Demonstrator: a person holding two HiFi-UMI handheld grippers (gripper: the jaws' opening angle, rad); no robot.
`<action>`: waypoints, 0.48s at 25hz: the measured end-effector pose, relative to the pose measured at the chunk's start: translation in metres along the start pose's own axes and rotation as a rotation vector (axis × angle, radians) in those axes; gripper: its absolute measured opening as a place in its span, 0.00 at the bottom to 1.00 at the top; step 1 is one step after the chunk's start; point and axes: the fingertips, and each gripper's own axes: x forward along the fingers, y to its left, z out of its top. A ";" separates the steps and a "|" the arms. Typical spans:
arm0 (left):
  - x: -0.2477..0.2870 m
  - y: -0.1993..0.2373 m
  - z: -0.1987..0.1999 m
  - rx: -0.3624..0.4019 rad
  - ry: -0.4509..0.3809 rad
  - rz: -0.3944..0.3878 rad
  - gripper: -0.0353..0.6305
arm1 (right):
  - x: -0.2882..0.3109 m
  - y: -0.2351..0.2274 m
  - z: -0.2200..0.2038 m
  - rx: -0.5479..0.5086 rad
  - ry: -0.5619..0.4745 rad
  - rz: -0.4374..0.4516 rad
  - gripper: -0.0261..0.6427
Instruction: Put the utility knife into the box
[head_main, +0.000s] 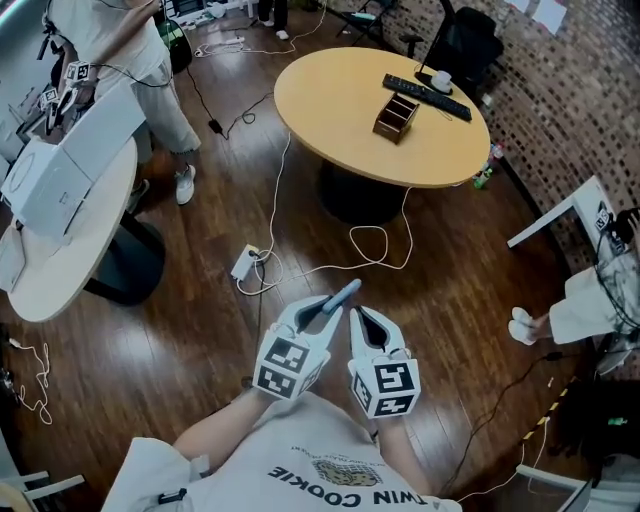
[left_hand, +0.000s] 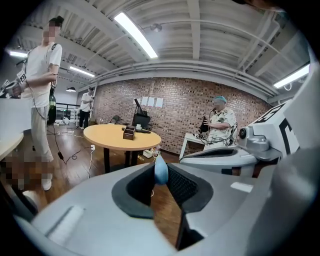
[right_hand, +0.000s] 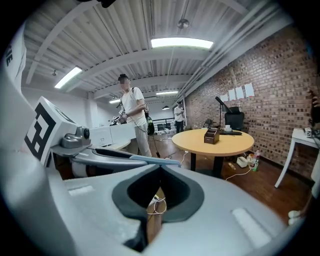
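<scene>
Head view: the utility knife (head_main: 342, 296) is pinched in the left gripper (head_main: 325, 312), well apart from the box (head_main: 396, 116) on the far round table (head_main: 330, 110).
Left gripper view shows both pads clamped on the knife's pale blue end. The rest of its body is buried between the jaws, so whether a blade is out cannot be told. The right gripper (head_main: 358, 312), just beside the left one, has its tips pressed together on nothing; through the oval gap behind them only floor and a loop of white cable (right_hand: 157, 205) show. The brown box is open-topped with dividers, its contents too small to make out. A black keyboard (head_main: 427, 96) lies just beyond it. The wearer's forearms are cut off at the near edge.
</scene>
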 end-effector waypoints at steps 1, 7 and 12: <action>0.001 0.012 0.003 0.001 -0.002 -0.001 0.16 | 0.012 0.004 0.003 -0.004 0.003 0.000 0.04; 0.007 0.057 0.014 0.006 -0.003 -0.031 0.17 | 0.059 0.020 0.019 -0.027 0.017 -0.025 0.04; 0.012 0.076 0.023 0.011 -0.015 -0.051 0.17 | 0.079 0.018 0.029 -0.045 0.020 -0.053 0.04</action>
